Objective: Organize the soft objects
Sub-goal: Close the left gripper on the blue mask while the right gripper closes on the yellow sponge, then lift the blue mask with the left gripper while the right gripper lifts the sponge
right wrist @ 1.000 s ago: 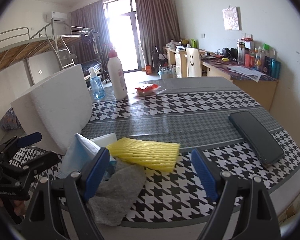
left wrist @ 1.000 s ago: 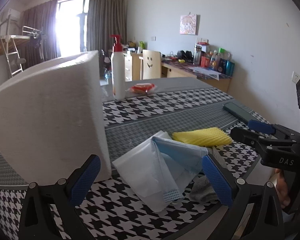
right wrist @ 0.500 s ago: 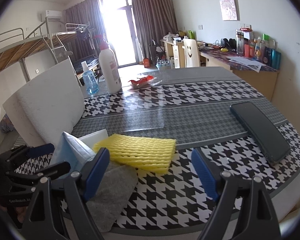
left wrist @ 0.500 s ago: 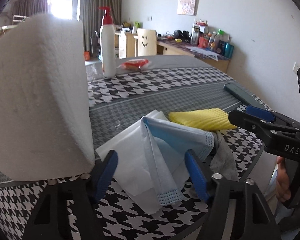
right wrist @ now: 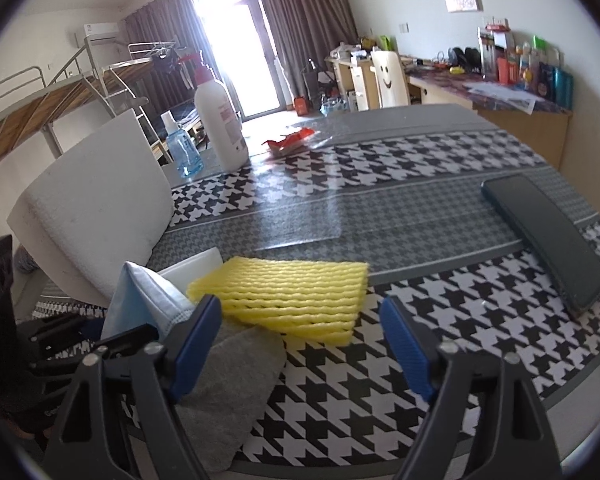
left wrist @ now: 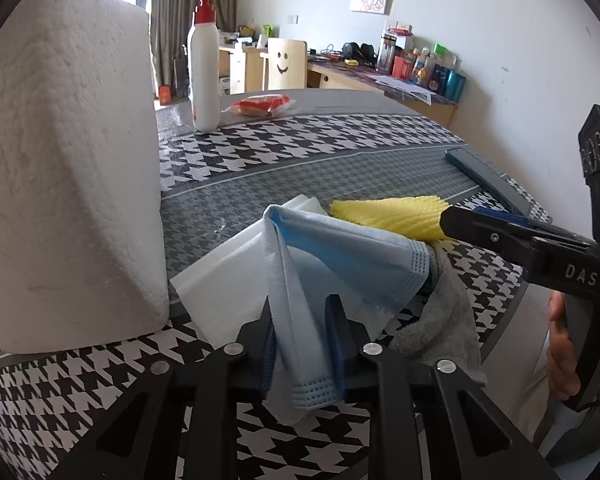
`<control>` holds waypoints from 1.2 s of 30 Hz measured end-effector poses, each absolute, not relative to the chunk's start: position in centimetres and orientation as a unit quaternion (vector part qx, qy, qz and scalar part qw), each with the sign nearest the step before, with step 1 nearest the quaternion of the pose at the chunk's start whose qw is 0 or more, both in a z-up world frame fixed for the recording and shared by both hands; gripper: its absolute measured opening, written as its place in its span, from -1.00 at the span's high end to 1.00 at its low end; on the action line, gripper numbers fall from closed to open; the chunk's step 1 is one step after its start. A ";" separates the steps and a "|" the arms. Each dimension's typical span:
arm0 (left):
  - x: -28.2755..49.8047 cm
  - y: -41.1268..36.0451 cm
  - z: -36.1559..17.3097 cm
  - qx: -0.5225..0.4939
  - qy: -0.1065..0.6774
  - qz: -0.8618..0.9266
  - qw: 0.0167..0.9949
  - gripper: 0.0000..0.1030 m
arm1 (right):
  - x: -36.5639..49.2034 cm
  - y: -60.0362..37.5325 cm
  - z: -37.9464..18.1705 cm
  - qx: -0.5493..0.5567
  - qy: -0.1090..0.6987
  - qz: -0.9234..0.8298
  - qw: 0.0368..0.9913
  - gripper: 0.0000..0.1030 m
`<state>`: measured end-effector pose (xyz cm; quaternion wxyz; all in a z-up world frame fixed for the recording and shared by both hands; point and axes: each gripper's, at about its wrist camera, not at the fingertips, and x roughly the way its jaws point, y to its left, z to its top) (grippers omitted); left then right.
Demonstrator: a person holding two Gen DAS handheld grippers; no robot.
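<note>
A light blue face mask [left wrist: 340, 256] lies bunched on a white sheet [left wrist: 220, 280] at the table's near edge. My left gripper [left wrist: 302, 344] has its jaws closing, and its blue pads pinch the mask's near end. Beside the mask lie a yellow foam net [right wrist: 292, 300] and a grey cloth [right wrist: 236, 380]. My right gripper [right wrist: 300, 344] hovers just in front of the foam net with its jaws wide and narrowing slightly. Nothing is pressed between them, and its left finger hangs over the grey cloth. The mask [right wrist: 140, 300] stands up left of that finger.
A big white foam block [left wrist: 68, 160] stands close on the left. Farther back are a white pump bottle [left wrist: 204, 72], a red packet [left wrist: 260, 104] and a blue spray bottle [right wrist: 180, 148]. A dark flat case [right wrist: 548, 236] lies at the right. The table edge [right wrist: 560, 396] runs close by.
The left jaws went from wide open to closed on the mask while the gripper sank toward it. The right gripper crept closer to the yellow foam net.
</note>
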<state>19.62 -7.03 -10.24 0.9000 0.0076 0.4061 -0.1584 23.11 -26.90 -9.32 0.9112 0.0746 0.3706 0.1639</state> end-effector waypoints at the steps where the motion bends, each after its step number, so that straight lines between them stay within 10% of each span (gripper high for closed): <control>1: 19.6 -7.1 -10.3 0.009 0.407 -0.160 0.899 0.61 | 23.3 -26.9 -9.5 0.079 0.375 0.166 0.909 -0.52; 11: 19.4 -7.5 -10.4 0.016 0.406 -0.162 0.899 0.69 | 23.7 -27.1 -10.5 0.096 0.401 0.181 0.893 -0.08; 20: 19.3 -7.5 -10.3 0.016 0.403 -0.164 0.900 0.69 | 23.8 -27.6 -10.6 0.106 0.404 0.192 0.888 0.72; 36: 17.3 -6.8 -7.9 0.008 0.355 -0.186 0.916 0.86 | 21.6 -27.3 -7.1 0.105 0.349 0.209 0.907 0.85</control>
